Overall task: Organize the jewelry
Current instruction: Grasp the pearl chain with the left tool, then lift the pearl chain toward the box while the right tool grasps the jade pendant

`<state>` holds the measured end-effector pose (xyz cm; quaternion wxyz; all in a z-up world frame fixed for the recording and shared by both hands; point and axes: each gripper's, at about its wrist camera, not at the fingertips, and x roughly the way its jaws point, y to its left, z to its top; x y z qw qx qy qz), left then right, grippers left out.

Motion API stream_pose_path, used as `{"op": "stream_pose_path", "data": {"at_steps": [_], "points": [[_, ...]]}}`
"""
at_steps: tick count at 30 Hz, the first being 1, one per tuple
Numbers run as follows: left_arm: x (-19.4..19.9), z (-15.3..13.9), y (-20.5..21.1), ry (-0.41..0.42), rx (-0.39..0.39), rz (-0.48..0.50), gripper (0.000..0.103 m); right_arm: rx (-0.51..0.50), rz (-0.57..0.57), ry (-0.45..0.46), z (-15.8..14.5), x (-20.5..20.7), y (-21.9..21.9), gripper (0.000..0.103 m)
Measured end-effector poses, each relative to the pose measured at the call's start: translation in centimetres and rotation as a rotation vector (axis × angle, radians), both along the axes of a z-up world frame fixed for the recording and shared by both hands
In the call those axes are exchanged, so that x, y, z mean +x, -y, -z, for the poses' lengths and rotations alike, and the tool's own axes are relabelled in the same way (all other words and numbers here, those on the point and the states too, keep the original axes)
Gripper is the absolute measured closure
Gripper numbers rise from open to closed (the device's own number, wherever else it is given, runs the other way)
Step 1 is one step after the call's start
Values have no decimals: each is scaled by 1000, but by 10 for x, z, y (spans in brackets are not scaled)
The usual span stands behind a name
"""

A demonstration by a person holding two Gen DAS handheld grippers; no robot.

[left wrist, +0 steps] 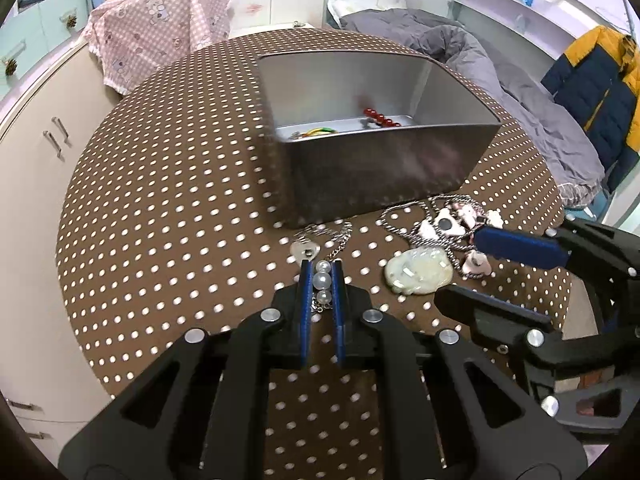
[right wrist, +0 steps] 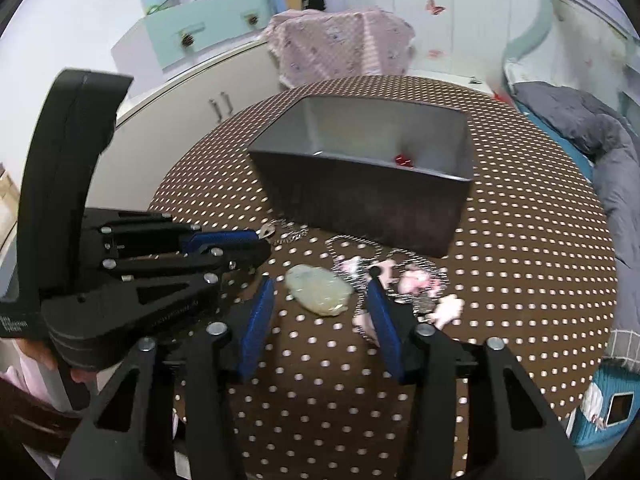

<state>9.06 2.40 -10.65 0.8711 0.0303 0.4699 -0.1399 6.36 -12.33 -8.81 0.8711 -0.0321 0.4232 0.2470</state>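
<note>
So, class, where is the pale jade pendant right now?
The jade pendant lies on the dotted tablecloth in front of the metal box, between the right gripper's open fingers, left of the tangled pink necklace.

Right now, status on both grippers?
Left gripper shut on white pearl string. Right gripper open over pale jade pendant. Grey metal box path unobstructed.

pink cloth [left wrist: 160, 28], grey duvet [left wrist: 500, 80], jacket [left wrist: 600, 92]
</note>
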Motion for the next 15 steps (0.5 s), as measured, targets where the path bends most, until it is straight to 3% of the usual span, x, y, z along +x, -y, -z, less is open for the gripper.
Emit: {"op": "stream_pose_path", "data": {"at_steps": [6, 15], "points": [[-3, 0, -12, 1, -21, -23, 94, -57, 12, -33, 13, 10, -8, 65], [0, 2, -15, 3, -43, -21, 94, -183, -12, 63, 20, 5, -33, 65]]}}
